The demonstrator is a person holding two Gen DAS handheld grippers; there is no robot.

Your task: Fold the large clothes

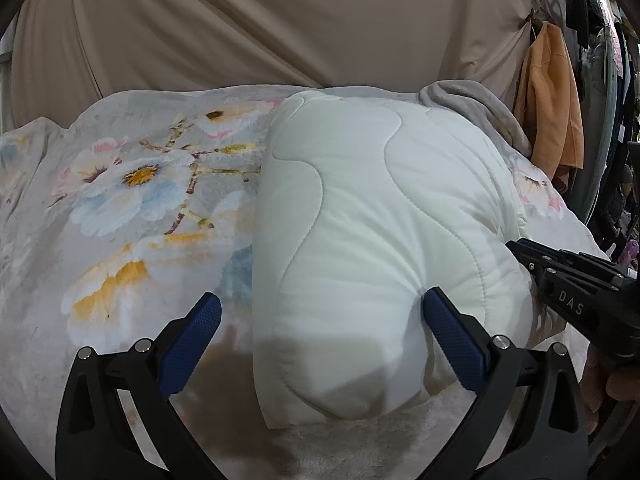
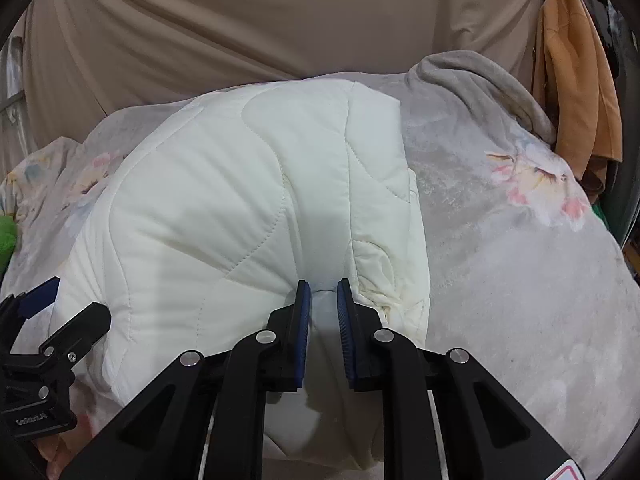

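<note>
Centre frame, a white quilted jacket (image 1: 372,232) lies bundled on a floral blanket (image 1: 132,200) that covers the work surface, with a beige sheet (image 1: 260,20) hung as a backdrop behind it.

From the left wrist view, the left gripper (image 1: 320,308) has its jaws spread wide. One blue pad (image 1: 452,332) presses into the jacket's near edge, dimpling the padding, while the other fingertip (image 1: 196,328) sits over the blanket just beside the garment. The jacket's near end lies between the two fingers. The right gripper (image 1: 560,280) enters from the right edge of this view, its tip against the jacket's side.

From the right wrist view, the right gripper (image 2: 323,304) has its jaws drawn close together, pinching a gathered fold of the jacket (image 2: 240,200) at its near edge; creases fan out from the pinch point. The left gripper (image 2: 52,308) shows at the lower left, beside the jacket's other side.

A grey fleece garment (image 2: 480,80) lies crumpled at the blanket's far right corner. An orange garment (image 2: 572,80) hangs just beyond it, against the backdrop. A scrap of green (image 2: 8,236) shows at the left edge.
</note>
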